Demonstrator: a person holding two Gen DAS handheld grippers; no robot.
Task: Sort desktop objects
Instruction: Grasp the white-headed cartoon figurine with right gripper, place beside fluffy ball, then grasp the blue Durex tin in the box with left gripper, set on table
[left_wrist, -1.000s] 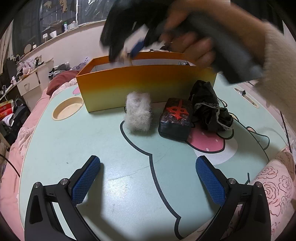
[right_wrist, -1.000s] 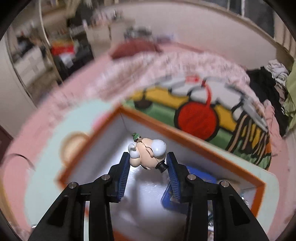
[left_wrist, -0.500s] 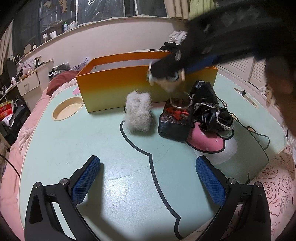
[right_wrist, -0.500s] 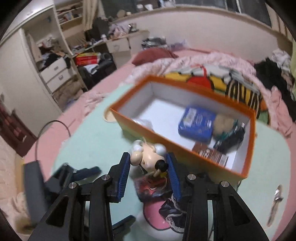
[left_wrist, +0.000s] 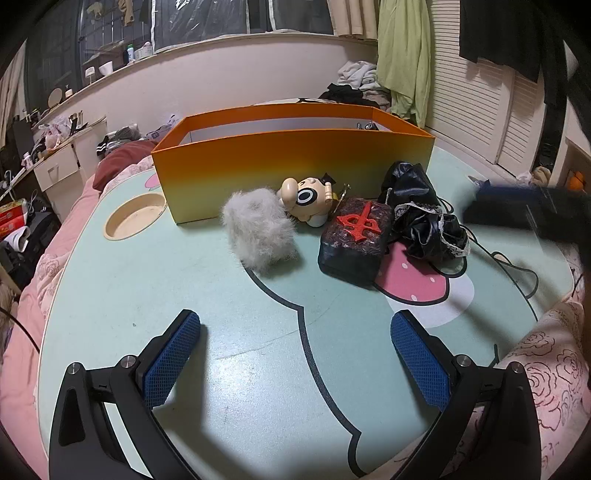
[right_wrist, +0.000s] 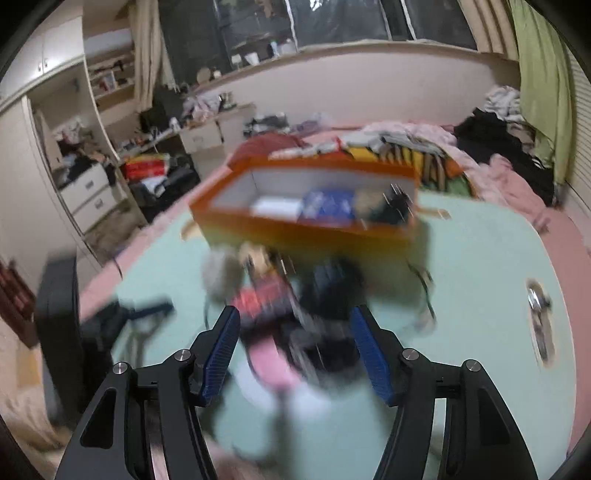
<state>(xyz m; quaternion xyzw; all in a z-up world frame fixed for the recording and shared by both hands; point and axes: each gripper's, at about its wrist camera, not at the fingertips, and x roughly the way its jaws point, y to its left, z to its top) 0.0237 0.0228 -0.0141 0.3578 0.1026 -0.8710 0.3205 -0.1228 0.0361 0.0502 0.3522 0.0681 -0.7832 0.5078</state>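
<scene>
Partly done, judging by how things lie: the orange box (left_wrist: 295, 155) at the far side of the green table (left_wrist: 184, 288) already holds a blue packet (right_wrist: 328, 206) and a few other items, blurred in the right wrist view. Four things are left outside, all just in front of the box wall: a grey fur puff (left_wrist: 258, 229), a cartoon figure keyring (left_wrist: 306, 199) lying on its side between the puff and the box, a dark block with a red character (left_wrist: 354, 240), and a crumpled black lace cloth (left_wrist: 424, 218) touching the block. The left gripper (left_wrist: 295, 362) is held low over bare table with its jaws wide apart and nothing between them. The right gripper (right_wrist: 295, 354) is seen blurred, jaws opening, no object between the pads; only the clutter on the table is seen beyond them. Compared with a second earlier, the figure is no longer clamped by the right gripper over the box interior; half a second back it was carried in front of the box, and now it is set down on the table beside the puff. So that item has been taken away from the box rather than sorted in, and the right gripper is pulled back toward the near right edge. The left gripper is unchanged.
</scene>
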